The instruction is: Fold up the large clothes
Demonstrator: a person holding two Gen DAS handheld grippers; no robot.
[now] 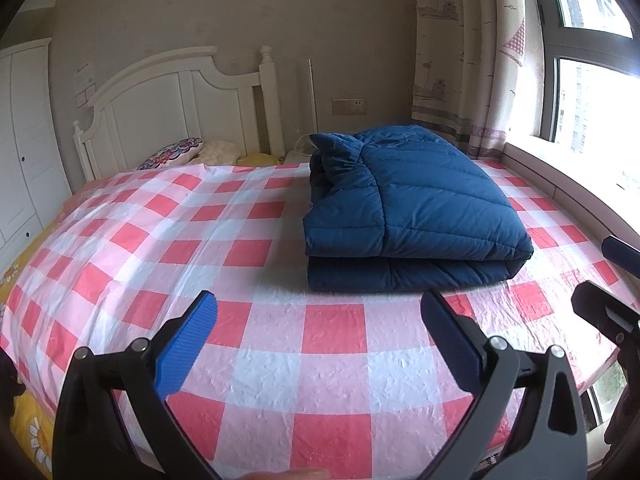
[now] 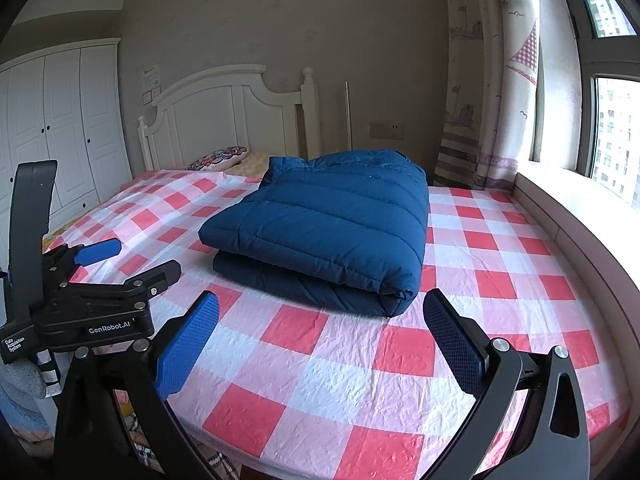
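A dark blue quilted down jacket (image 1: 412, 212) lies folded into a thick block on the red and white checked bed cover (image 1: 260, 344). It also shows in the right wrist view (image 2: 332, 228). My left gripper (image 1: 320, 332) is open and empty, held above the cover in front of the jacket. My right gripper (image 2: 320, 336) is open and empty, also short of the jacket's near edge. The left gripper shows from the side in the right wrist view (image 2: 132, 260), open. Part of the right gripper shows at the right edge of the left wrist view (image 1: 608, 280).
A white headboard (image 1: 176, 108) and pillows (image 1: 172, 154) are at the far end of the bed. A white wardrobe (image 2: 60, 128) stands to the left. A window sill (image 2: 580, 208) and curtain (image 2: 492, 80) run along the right side.
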